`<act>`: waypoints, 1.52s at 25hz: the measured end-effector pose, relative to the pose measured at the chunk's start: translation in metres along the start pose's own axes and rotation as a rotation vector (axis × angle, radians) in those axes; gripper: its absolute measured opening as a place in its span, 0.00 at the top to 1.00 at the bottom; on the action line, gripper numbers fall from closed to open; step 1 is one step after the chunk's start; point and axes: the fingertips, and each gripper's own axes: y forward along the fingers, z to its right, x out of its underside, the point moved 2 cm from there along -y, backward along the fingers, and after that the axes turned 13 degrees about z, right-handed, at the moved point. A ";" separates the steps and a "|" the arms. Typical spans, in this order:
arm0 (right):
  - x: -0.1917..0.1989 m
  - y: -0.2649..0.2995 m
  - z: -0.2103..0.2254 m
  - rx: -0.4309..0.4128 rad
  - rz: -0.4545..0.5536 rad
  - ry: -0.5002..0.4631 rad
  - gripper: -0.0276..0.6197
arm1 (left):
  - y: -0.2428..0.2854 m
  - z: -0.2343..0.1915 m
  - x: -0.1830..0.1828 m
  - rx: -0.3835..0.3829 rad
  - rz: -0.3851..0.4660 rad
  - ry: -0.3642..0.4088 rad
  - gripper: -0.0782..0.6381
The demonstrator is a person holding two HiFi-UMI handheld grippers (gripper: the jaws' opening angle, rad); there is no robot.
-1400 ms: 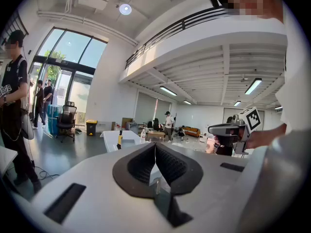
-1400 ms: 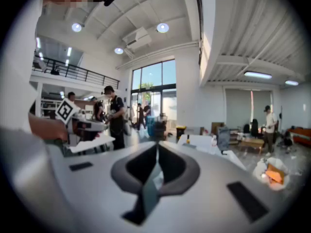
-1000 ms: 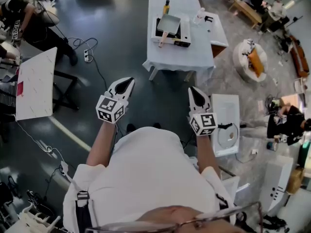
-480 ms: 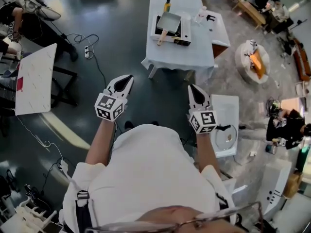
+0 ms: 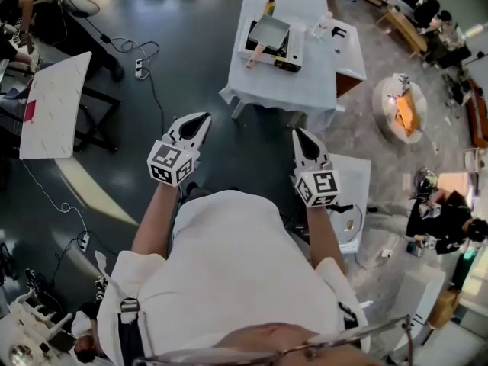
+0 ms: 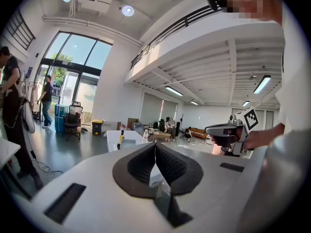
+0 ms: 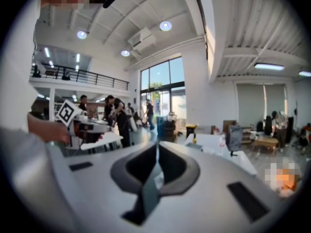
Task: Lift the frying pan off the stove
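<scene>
A square grey frying pan (image 5: 270,33) with a wooden handle sits on a black and white portable stove (image 5: 284,54), on a white-clothed table (image 5: 278,90) far ahead in the head view. My left gripper (image 5: 202,118) and right gripper (image 5: 298,134) are held out at chest height, well short of that table, both shut with nothing between the jaws. The left gripper view shows its closed jaws, my left gripper (image 6: 155,144), with the table (image 6: 112,137) small in the distance. In the right gripper view the closed jaws, my right gripper (image 7: 157,145), point toward the same table (image 7: 214,142).
Dark glossy floor lies between me and the table. A yellow-capped bottle (image 5: 270,4) and a clear bottle (image 5: 325,25) stand by the stove. A white desk (image 5: 52,105) is at left, a low white unit (image 5: 349,200) at right, cables and a power strip (image 5: 139,69) on the floor. People stand around the room's edges.
The table with the stove has shifted slightly up and right in the head view, and both shut grippers have advanced a little toward it.
</scene>
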 end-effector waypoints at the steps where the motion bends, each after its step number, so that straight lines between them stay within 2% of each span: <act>1: 0.000 0.000 0.001 -0.008 0.000 0.001 0.90 | 0.001 0.002 0.001 -0.005 -0.001 0.000 0.85; 9: 0.007 0.006 0.008 -0.044 -0.002 0.016 0.90 | 0.005 0.008 0.007 -0.024 -0.009 -0.003 0.85; 17: 0.011 0.024 0.009 -0.034 -0.012 0.028 0.90 | 0.015 -0.010 0.008 -0.011 -0.017 -0.021 0.85; 38: 0.019 0.133 0.006 0.084 -0.053 0.028 0.90 | 0.083 -0.123 0.008 0.135 -0.055 -0.057 0.85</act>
